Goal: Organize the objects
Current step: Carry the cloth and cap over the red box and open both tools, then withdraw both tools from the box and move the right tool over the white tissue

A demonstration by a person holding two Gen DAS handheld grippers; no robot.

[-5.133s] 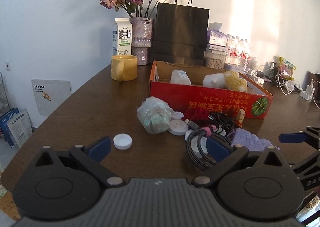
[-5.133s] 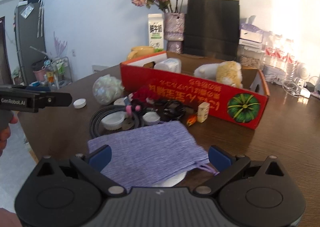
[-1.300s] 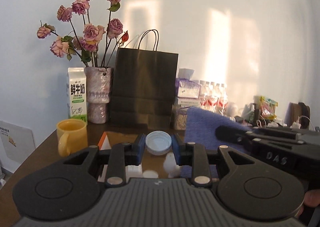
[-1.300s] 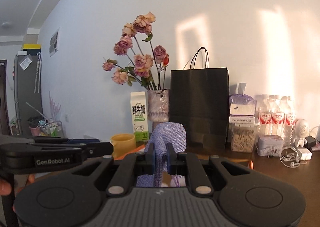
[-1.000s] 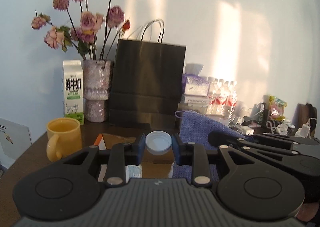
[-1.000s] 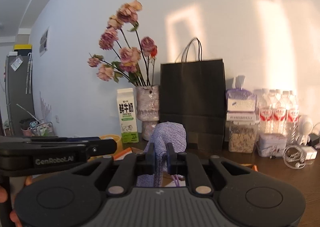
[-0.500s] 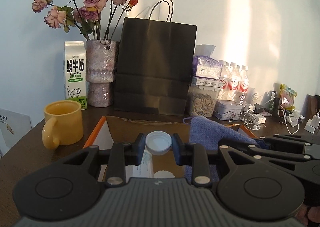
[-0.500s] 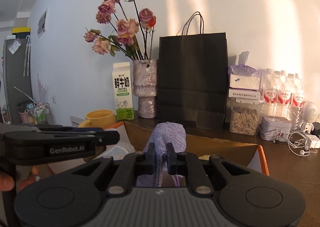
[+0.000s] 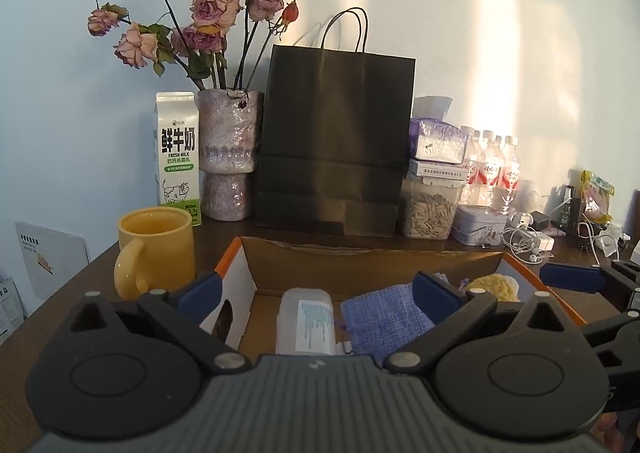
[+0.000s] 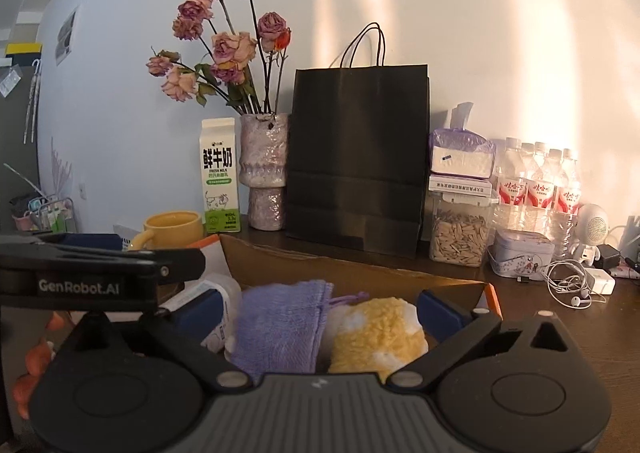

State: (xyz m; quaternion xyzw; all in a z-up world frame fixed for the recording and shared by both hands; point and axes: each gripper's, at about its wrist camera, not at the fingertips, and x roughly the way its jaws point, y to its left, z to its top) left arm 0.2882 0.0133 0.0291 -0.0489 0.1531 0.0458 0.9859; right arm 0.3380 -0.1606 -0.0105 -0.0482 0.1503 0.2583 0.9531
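Observation:
Both grippers hover over the open cardboard box [image 9: 360,267]. My left gripper [image 9: 316,291] is open and empty; the white cap is out of sight. Below it in the box lie a white plastic container [image 9: 306,319] and the purple cloth [image 9: 384,317]. My right gripper [image 10: 320,313] is open and empty. The purple cloth [image 10: 280,325] lies in the box beneath it, beside a yellow plush toy [image 10: 376,337]. The plush toy also shows in the left wrist view [image 9: 494,287]. The left gripper's side shows in the right wrist view [image 10: 100,269].
Behind the box stand a yellow mug [image 9: 156,249], a milk carton [image 9: 178,155], a vase of dried roses [image 9: 228,157], a black paper bag [image 9: 336,141], a seed jar [image 9: 430,209], a tin [image 9: 482,229], water bottles [image 9: 494,169] and cables [image 10: 572,285].
Both grippers have opened. The white cap has left the left gripper and the purple cloth has left the right gripper; the cloth now lies in the box. Both views tilted down toward the box.

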